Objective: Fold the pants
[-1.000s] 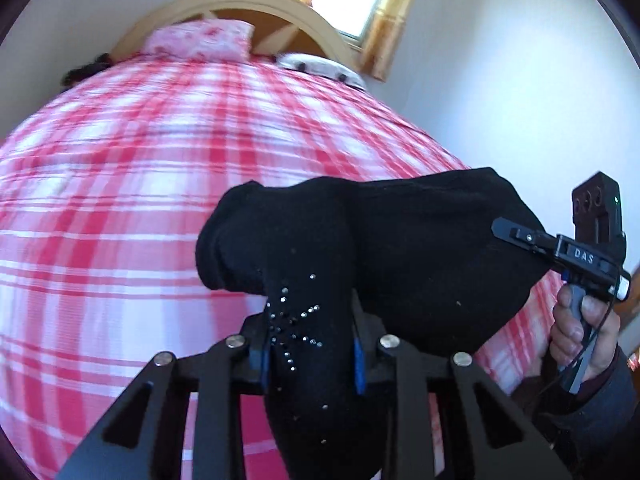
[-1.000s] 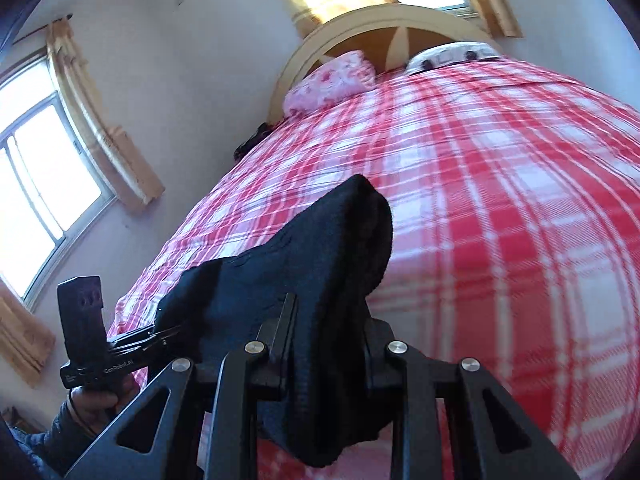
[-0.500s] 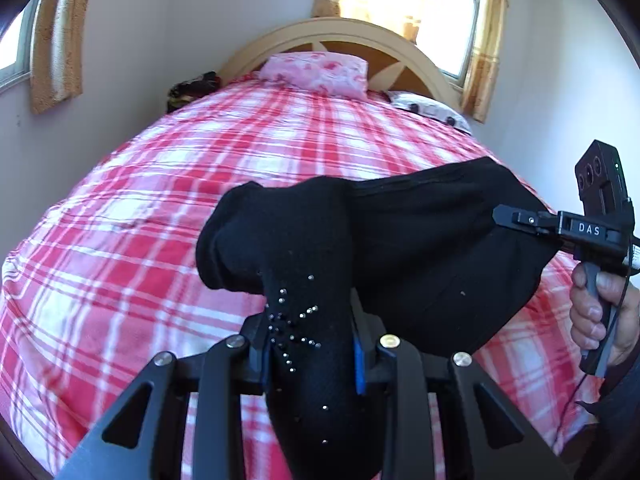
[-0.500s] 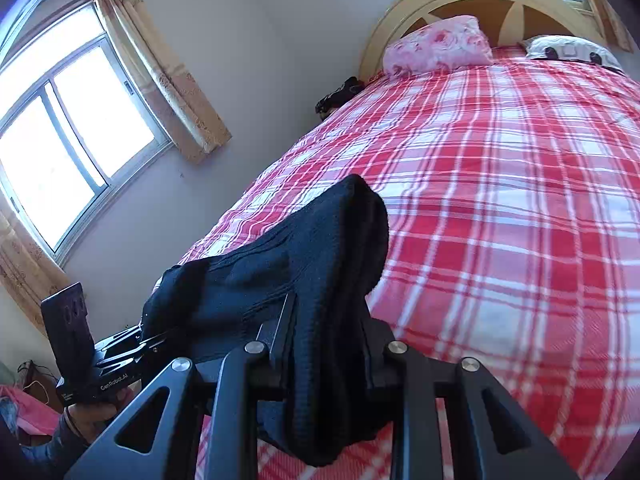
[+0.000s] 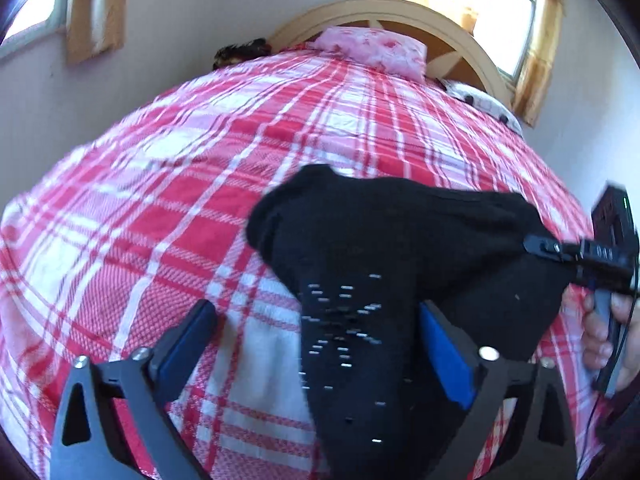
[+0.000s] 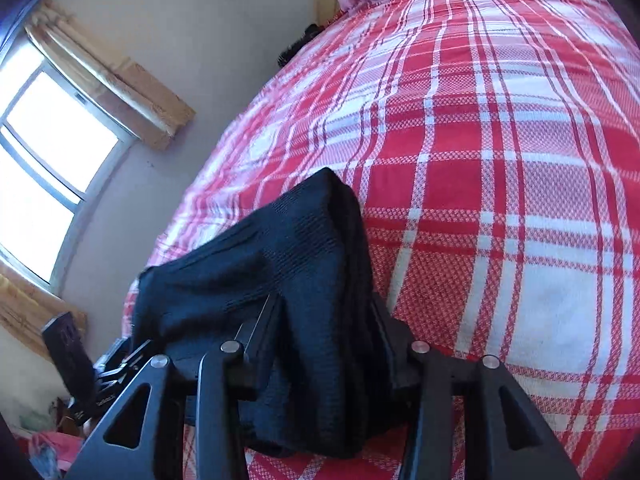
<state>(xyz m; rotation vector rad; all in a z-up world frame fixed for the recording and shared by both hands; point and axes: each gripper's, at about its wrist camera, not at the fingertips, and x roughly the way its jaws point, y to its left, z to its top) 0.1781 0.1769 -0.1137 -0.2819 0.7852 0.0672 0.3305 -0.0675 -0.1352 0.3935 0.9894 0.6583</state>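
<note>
The black pants (image 5: 384, 240), with small shiny studs on the cloth, hang in a folded bunch over the red plaid bed (image 5: 168, 216). My left gripper (image 5: 318, 316) is open wide and its jaws are still opening. The cloth hangs between its blue pads (image 5: 444, 352) and only brushes the right one. My right gripper (image 6: 324, 312) has thick folded cloth (image 6: 304, 248) filling the gap between its fingers. Its jaws are opening while the cloth still sits against both. In the left wrist view the right gripper's (image 5: 534, 242) tip holds the pants' far corner.
A pink pillow (image 5: 368, 50) and a curved wooden headboard (image 5: 472, 44) stand at the far end of the bed. A window (image 6: 48, 148) and a wall run along the bed's left side. A hand (image 5: 600, 332) holds the right gripper's handle.
The left jaws sprang from shut on the pants to wide open. The right jaws spread a little. Both grippers dropped closer to the bed and the views swung.
</note>
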